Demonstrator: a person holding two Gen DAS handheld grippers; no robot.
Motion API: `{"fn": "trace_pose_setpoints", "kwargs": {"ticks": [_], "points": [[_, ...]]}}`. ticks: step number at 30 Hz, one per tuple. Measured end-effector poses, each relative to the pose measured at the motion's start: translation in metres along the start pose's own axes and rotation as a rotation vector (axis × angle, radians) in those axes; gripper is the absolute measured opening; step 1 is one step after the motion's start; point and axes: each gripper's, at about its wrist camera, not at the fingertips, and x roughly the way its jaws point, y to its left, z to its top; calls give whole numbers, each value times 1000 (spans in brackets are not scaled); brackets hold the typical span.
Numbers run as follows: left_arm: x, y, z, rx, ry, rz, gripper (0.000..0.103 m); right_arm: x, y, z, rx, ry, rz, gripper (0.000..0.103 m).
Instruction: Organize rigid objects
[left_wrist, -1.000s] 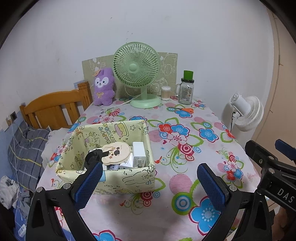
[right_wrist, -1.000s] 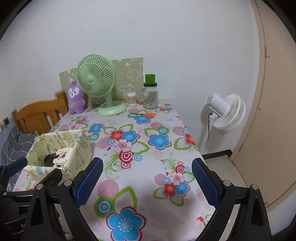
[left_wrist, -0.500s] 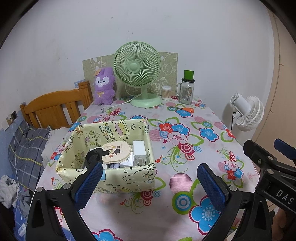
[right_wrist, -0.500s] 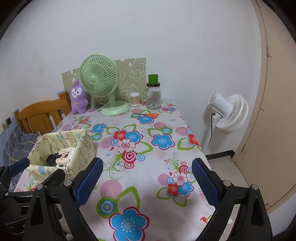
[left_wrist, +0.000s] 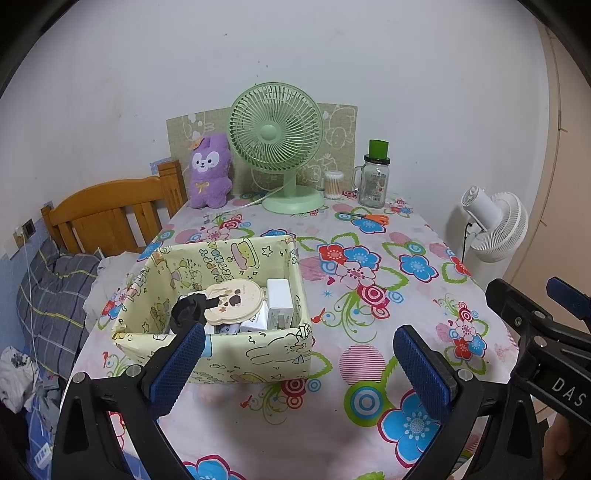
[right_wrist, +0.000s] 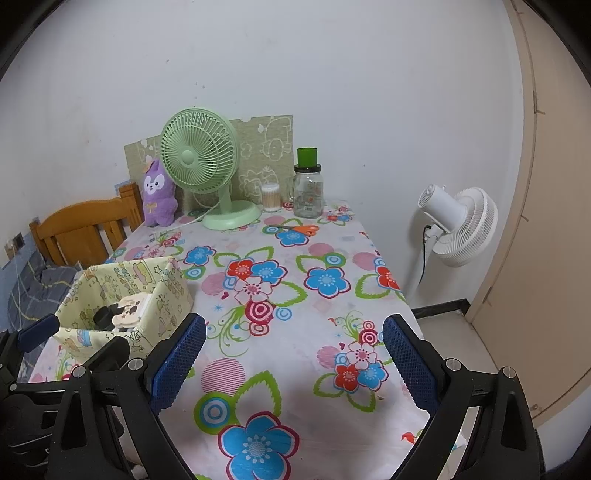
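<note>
A yellow cartoon-print box (left_wrist: 258, 354) stands on the flowered tablecloth (left_wrist: 369, 295). It holds a round cream compact (left_wrist: 234, 301), a white charger (left_wrist: 279, 304) and a black round object (left_wrist: 186, 312). The box also shows in the right wrist view (right_wrist: 162, 306). My left gripper (left_wrist: 299, 365) is open and empty, just in front of the box. My right gripper (right_wrist: 293, 363) is open and empty over the cloth, to the right of the box.
At the back stand a green desk fan (left_wrist: 277, 147), a purple plush (left_wrist: 210, 171), a cotton-swab jar (left_wrist: 333, 184) and a glass jar with a green lid (left_wrist: 375, 179). Orange scissors (left_wrist: 373, 218) lie near them. A white floor fan (right_wrist: 458, 225) stands right of the table, a wooden bed frame (left_wrist: 110, 210) left.
Both grippers have drawn back a little from the table, so the box and table look slightly farther away. Nothing on the table moved.
</note>
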Motion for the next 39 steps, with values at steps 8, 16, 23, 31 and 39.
{"fn": "trace_pose_setpoints", "kwargs": {"ticks": [8,16,23,31,39], "points": [[0,0,-1,1,-3,3,103,0,0,0,4,0,5,98],[0,0,-1,-1,-4,4,103,0,0,0,3,-2,12,98],[0,0,-1,-1,-1,3,103,0,3,1,3,-2,11,98],[0,0,-1,-1,-4,3,103,0,3,1,0,-7,11,98],[-1,1,-1,3,-5,4,103,-3,4,0,-2,-16,13,98]]}}
